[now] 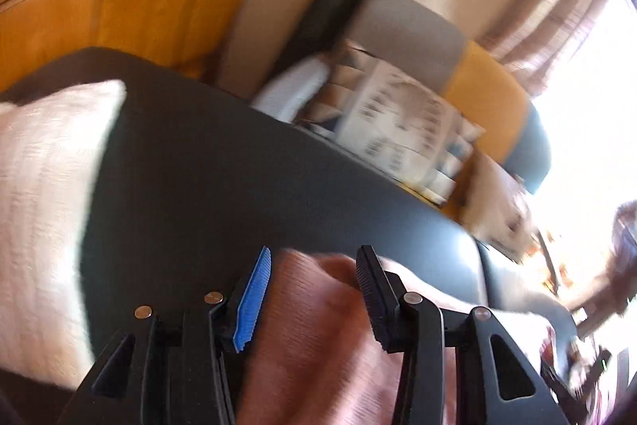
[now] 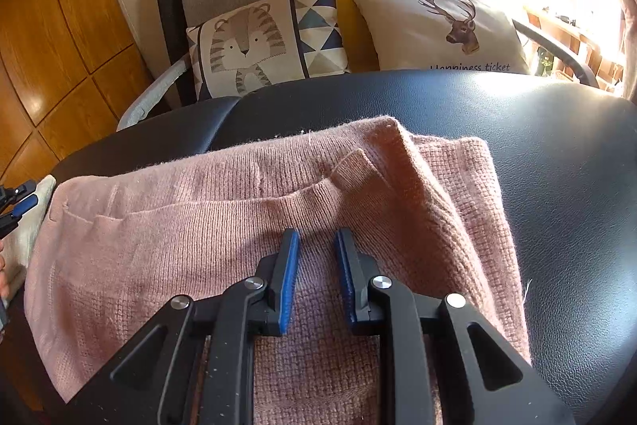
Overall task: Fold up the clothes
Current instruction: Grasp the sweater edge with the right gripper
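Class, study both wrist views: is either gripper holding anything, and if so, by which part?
Nothing is held. The right gripper is open above the pink knitted sweater; the left gripper is open too, with pink fabric between its fingers, not clamped.

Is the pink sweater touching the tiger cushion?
Apart. In the right wrist view, bare black leather surface lies between the pink sweater and the tiger cushion on the chair behind.

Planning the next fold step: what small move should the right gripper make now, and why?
Probably lower the right gripper and close on the pink sweater. Its jaws stand open just above the knit, holding nothing, and the sweater lies bunched, only partly folded, on the black cushion. The left gripper is also open.
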Motion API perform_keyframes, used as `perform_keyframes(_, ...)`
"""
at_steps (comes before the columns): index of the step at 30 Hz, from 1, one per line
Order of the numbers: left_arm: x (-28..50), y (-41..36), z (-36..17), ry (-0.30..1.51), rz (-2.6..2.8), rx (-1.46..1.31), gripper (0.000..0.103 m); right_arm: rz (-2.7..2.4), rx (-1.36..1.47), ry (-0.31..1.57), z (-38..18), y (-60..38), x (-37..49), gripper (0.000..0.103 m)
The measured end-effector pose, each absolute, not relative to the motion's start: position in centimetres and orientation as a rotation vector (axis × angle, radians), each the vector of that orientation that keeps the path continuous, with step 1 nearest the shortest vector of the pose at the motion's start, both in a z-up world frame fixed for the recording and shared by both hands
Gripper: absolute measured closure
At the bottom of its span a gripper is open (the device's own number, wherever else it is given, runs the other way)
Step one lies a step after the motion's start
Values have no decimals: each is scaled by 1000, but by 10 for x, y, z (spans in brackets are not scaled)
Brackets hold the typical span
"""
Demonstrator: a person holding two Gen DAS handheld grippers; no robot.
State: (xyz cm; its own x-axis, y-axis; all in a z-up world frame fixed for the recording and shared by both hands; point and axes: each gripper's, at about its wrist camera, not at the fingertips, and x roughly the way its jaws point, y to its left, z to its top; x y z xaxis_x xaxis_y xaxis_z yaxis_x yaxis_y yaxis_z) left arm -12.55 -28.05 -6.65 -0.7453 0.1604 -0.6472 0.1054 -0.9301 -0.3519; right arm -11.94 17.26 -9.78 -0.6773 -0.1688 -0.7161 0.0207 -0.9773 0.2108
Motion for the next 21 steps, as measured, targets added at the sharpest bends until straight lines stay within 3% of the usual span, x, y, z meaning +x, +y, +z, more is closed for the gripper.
perform_keyframes(4, -118, -234, -66, -334, 2755, -1121, 58, -2776, 1211, -273, -98, 171, -119, 81)
perform_keyframes(8, -130, -219, -94, -212, 2751, -1222, 58, -2774, 1206, -282, -98, 173, -119, 81)
perform_keyframes(13, -135, -249, -116, -332, 2820, -1209, 62, -2767, 1200, -305, -101, 175, -118, 81)
perform_keyframes(21, -130, -259, -123, -310, 2819, -1143, 62, -2743, 1209, -345, -98, 181, -121, 81)
